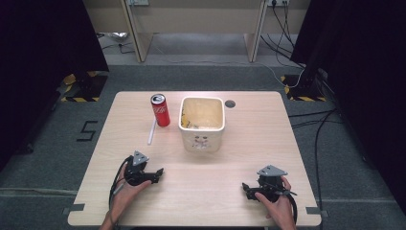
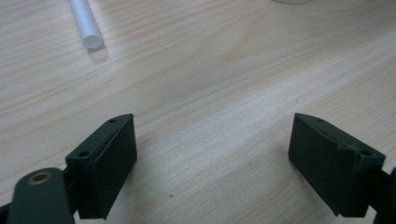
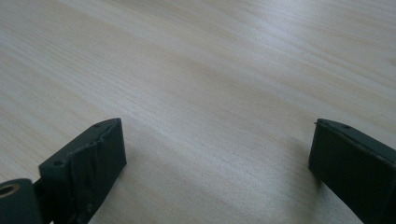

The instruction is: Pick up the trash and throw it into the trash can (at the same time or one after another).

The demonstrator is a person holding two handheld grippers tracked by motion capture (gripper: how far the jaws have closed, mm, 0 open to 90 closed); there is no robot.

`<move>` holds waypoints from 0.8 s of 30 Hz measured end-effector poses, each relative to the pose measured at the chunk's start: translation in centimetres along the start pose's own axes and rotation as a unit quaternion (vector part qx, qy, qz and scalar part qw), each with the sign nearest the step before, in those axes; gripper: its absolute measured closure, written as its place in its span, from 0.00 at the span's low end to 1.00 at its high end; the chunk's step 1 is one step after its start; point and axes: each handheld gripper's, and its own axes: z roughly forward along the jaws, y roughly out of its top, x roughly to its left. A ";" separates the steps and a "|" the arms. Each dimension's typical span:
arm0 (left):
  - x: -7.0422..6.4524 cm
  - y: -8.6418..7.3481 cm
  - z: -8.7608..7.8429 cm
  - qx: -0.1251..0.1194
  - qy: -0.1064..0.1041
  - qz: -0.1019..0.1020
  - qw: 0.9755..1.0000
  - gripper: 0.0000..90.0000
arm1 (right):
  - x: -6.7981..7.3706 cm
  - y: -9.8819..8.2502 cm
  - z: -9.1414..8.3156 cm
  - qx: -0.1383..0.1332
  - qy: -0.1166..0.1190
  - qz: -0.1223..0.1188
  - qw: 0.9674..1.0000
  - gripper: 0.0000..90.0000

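Note:
A red soda can stands upright at the back left of the wooden table. A white straw lies flat just in front of it; its open end reaches into the left gripper view. A cream square tub sits at the table's middle, open at the top. My left gripper rests on the table at the front left, held by a hand, jaws wide apart over bare wood. My right gripper rests at the front right, also open, nothing between its jaws.
A round cable hole sits near the table's back edge, right of the tub. Black curtains flank both sides. Cables run across the grey floor at the right. A desk frame stands beyond the table.

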 end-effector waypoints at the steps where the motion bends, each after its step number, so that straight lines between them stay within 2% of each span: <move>1: 0.0 0.0 0.0 0.000 0.000 0.000 1.000 0.16 | 0.0 0.0 0.0 0.000 0.000 0.000 1.000 0.05; 9: 0.0 0.0 0.0 0.000 -0.001 -0.001 1.000 0.16 | 0.0 0.0 0.0 0.000 0.000 0.000 1.000 0.05; 16: 0.4 0.0 -0.1 -0.010 -0.012 -0.015 1.000 0.18 | 0.0 0.0 0.0 0.000 0.000 -0.001 1.000 0.04; 17: 0.7 -0.1 -0.2 -0.013 -0.017 -0.023 1.000 0.18 | 0.0 0.0 0.0 0.000 0.000 -0.001 1.000 0.04; 24: 1.1 0.1 -0.4 -0.021 -0.009 -0.030 0.999 0.18 | 0.0 0.0 0.0 0.000 0.000 -0.001 1.000 0.04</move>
